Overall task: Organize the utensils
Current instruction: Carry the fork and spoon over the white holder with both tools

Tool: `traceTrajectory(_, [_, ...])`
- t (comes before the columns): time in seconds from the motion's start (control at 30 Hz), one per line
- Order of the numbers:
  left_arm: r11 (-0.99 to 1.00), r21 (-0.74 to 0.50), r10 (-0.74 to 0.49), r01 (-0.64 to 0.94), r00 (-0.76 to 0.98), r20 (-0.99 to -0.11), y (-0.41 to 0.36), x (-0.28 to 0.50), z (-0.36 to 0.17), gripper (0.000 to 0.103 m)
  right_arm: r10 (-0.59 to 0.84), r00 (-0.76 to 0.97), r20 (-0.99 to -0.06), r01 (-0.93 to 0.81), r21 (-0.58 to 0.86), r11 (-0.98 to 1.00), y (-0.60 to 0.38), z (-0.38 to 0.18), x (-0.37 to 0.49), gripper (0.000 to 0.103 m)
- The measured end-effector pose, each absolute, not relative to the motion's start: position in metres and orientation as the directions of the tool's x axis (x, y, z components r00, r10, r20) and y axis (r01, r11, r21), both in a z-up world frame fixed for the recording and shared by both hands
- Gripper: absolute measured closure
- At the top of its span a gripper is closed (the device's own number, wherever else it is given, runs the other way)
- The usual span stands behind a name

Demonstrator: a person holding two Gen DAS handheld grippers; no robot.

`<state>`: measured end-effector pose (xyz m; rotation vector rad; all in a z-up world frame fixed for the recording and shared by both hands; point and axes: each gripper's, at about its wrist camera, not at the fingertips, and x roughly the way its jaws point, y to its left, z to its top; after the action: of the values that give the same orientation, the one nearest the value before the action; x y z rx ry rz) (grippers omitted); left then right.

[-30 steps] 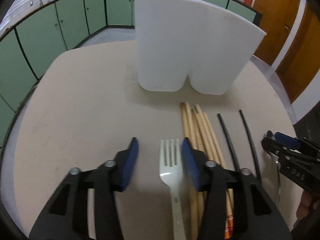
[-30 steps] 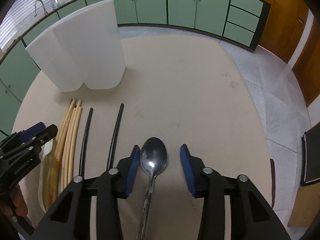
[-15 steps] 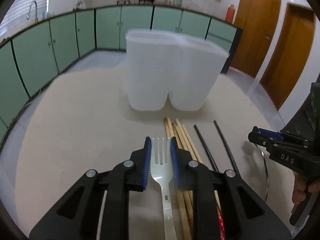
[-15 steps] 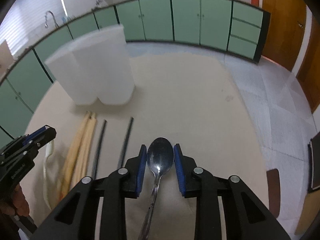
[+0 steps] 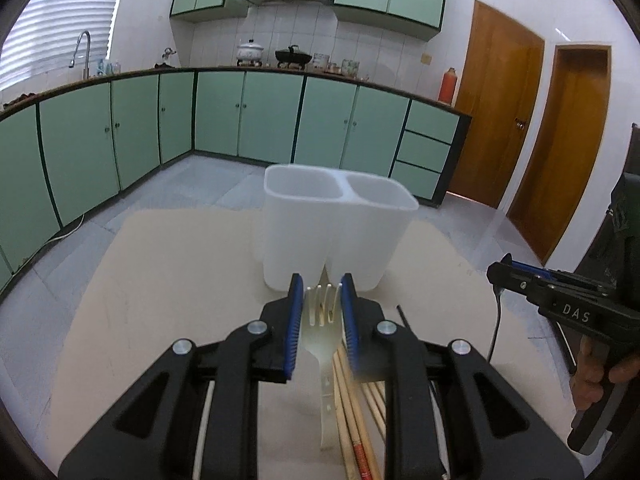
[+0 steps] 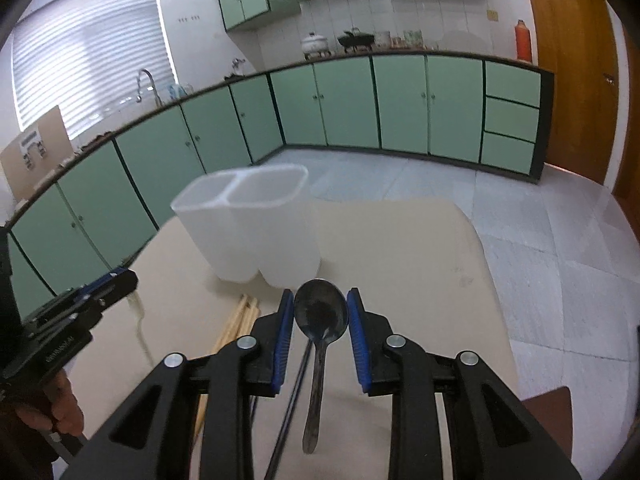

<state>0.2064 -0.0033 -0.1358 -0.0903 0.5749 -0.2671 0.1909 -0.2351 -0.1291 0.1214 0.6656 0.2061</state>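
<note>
Two hand-held grippers, one per hand. Left hand-held gripper (image 5: 320,308) is clamped on one white plastic fork (image 5: 321,322), blue pads (image 5: 295,328) pressing both sides of the tines; fork hangs lifted above the desk (image 5: 160,300). Right hand-held gripper (image 6: 320,316) is clamped on one metal spoon (image 6: 320,314) at the bowl, handle dangling down toward the camera.

One white two-compartment holder (image 5: 336,224) stands upright on the far part of the desk, both compartments look empty. Wooden chopsticks (image 5: 352,412) lie on the desk near, right of the fork; count unclear, at least four, mostly covered by the left gripper's frame. Black chopsticks (image 6: 294,392): two seen a second ago, now only one thin rod readable in the right view, the rest hidden behind the fingers.

Holder rim is motion-blurred. In the left view the right gripper's tip is cut off at the right edge, with a hand (image 5: 600,372) on its grip; spoon there shows only as a thin dark line.

Versus one second ago: both pairs of jaws stood apart around fork and spoon lying flat on the desk; now they are pinched on them and both utensils are raised. Cameras tilt up, so the kitchen cabinets (image 5: 248,112) and doors (image 5: 496,100) fill more of the view.
</note>
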Motion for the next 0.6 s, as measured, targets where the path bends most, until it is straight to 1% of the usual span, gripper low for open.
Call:
traceTrajectory(0.37, [0.957,-0.180,-0.288,0.229,0.838,-0.464,-0.002,0.198,-0.109,0.085,0.250,0.817,-0.519,-0.176,0.188,0.966,-0.240,-0.102,0.186,0.076])
traceTrajectory(0.6, [0.954,-0.185,-0.290,0.236,0.884,-0.367,0.006,0.198,-0.064,0.085,0.266,0.865,-0.426,-0.209,0.175,0.962,-0.237,-0.066,0.204,0.076])
